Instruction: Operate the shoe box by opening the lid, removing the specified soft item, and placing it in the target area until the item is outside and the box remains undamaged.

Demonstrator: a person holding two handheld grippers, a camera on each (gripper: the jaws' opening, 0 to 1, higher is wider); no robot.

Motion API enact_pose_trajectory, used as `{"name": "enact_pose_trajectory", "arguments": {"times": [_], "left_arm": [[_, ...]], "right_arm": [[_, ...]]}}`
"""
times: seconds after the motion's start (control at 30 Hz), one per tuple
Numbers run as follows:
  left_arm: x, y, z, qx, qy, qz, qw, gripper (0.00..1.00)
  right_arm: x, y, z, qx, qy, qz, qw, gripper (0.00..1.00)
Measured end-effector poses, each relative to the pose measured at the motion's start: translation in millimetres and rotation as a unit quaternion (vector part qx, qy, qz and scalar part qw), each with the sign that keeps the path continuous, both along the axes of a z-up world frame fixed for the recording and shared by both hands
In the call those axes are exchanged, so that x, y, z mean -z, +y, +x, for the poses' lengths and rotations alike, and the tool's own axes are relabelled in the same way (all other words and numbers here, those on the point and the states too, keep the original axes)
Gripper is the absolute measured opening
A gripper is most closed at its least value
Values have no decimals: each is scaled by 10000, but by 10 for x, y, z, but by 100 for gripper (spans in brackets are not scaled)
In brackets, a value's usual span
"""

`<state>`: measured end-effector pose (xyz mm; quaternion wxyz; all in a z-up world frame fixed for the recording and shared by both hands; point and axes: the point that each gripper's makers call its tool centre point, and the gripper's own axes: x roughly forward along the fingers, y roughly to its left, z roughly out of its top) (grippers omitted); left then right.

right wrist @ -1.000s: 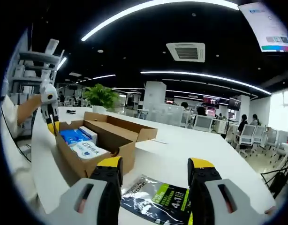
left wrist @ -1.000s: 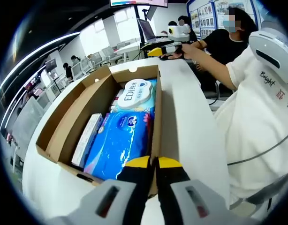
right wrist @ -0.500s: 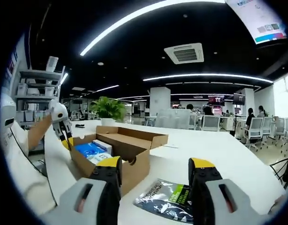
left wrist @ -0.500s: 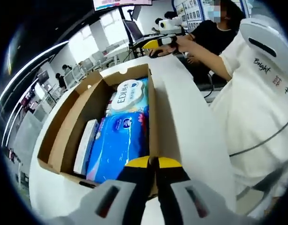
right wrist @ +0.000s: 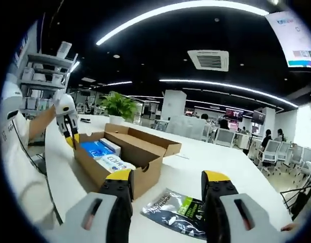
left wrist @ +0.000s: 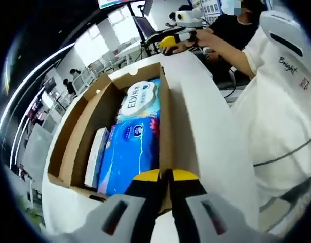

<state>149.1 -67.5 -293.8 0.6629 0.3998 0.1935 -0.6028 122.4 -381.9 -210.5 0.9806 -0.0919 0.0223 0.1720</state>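
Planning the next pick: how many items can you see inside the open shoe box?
3. A big blue soft pack at the near end, a white-lidded wipes pack at the far end, and a slim white box along the blue pack's side. More may lie hidden underneath.

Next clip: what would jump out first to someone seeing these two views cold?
The open cardboard shoe box on the white table, with a bright blue soft pack and a white EDI pack inside. The left hand-held gripper, jaws closed, sits at the box's near wall. In the right gripper view, a dark pouch with a green patch lies on the table between the open jaws of the right hand-held gripper.
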Motion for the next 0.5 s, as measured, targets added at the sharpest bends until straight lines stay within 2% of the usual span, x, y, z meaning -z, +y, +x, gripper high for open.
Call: {"name": "enact_pose_trajectory", "arguments": {"times": [0.03,0.07,0.1,0.13,0.2,0.27,0.3,0.33,0.37,0.4,0.5], "left_arm": [[-4,5,10,-83,106,-23,9999,6],[-3,5,10,57,87,-2,9999,6],[7,4,-36,137,324,24,9994,4],[16,7,-21,-133,610,112,9980,4],[20,9,-21,-253,898,117,9956,2],[7,-4,1,3,597,118,9981,2],[12,2,-17,-34,666,108,9977,2],[13,1,-26,0,664,102,9977,2],[9,0,-21,107,567,116,9983,2],[8,1,-21,82,604,105,9981,2],[4,5,-17,88,548,53,9984,3]], "right_arm": [[-31,11,-17,-4,-89,182,9998,54],[-60,22,-16,-18,-157,320,9994,54],[-68,35,4,-35,-157,382,9991,53],[-61,42,45,-48,-138,384,9992,53],[-46,58,111,-25,-114,467,9988,53],[-59,136,158,-138,-132,671,9976,53],[-79,169,157,-211,-154,788,9965,54],[-133,243,140,-421,-172,1102,9929,55],[-171,278,132,-547,-185,1244,9906,56],[-212,290,134,-644,-174,1292,9894,56],[-311,241,173,-520,-126,1085,9927,55]]}}
